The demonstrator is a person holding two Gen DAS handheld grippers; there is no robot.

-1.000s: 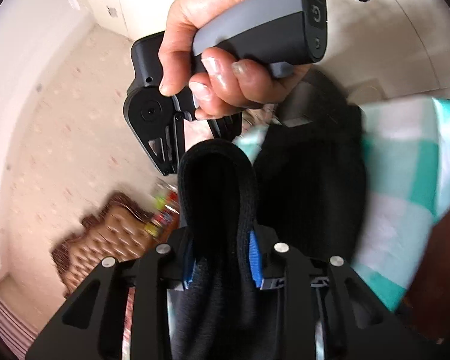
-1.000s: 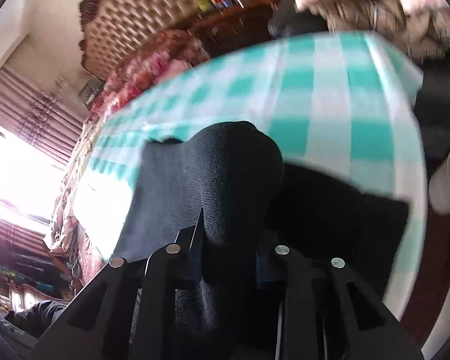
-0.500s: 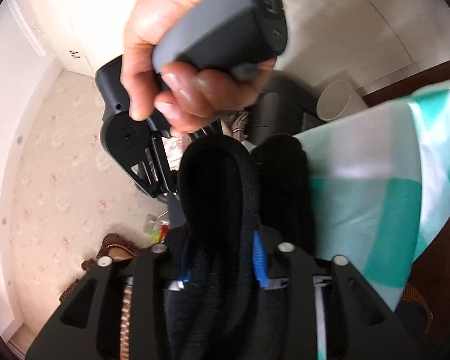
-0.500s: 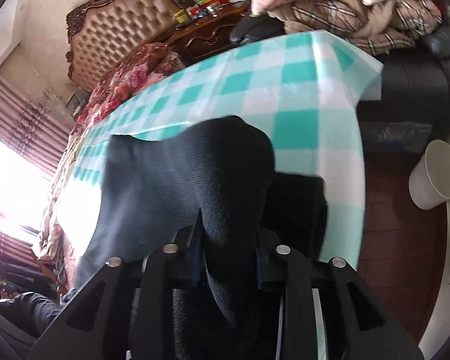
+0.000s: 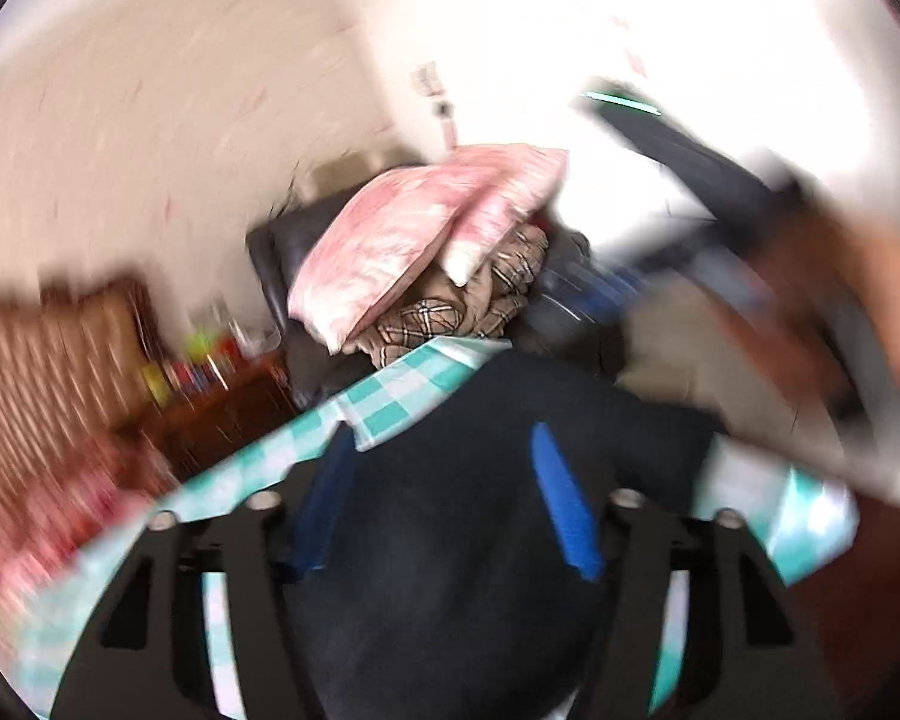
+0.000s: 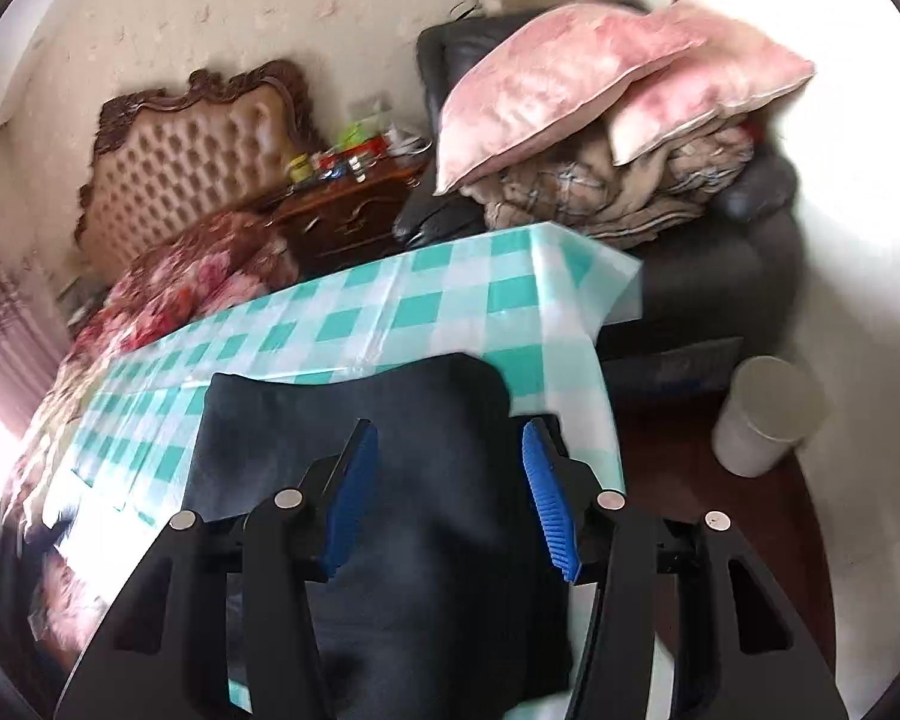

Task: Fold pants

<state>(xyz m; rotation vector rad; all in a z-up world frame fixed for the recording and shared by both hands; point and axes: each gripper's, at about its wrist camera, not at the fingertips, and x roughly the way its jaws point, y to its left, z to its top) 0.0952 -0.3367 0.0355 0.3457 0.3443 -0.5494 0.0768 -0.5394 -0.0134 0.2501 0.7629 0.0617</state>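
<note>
The black pants (image 6: pixel 354 420) lie folded on the teal checked tablecloth (image 6: pixel 426 294), near its right end. My right gripper (image 6: pixel 450 480) is open just above the pants, blue pads wide apart, holding nothing. In the blurred left wrist view, my left gripper (image 5: pixel 444 492) is also open above the pants (image 5: pixel 510 420), pads spread. The other hand-held gripper (image 5: pixel 750 222) shows blurred at the upper right of the left wrist view.
A black armchair (image 6: pixel 720 264) piled with pink pillows (image 6: pixel 546 90) and blankets stands beyond the table's end. A white bin (image 6: pixel 768 420) stands on the floor at right. A bed with a tufted headboard (image 6: pixel 192 162) and a cluttered nightstand (image 6: pixel 348 210) are at left.
Both grippers have let go of the pants and opened. The lifted fold has dropped onto the table. Both cameras have swung down and back toward the room.
</note>
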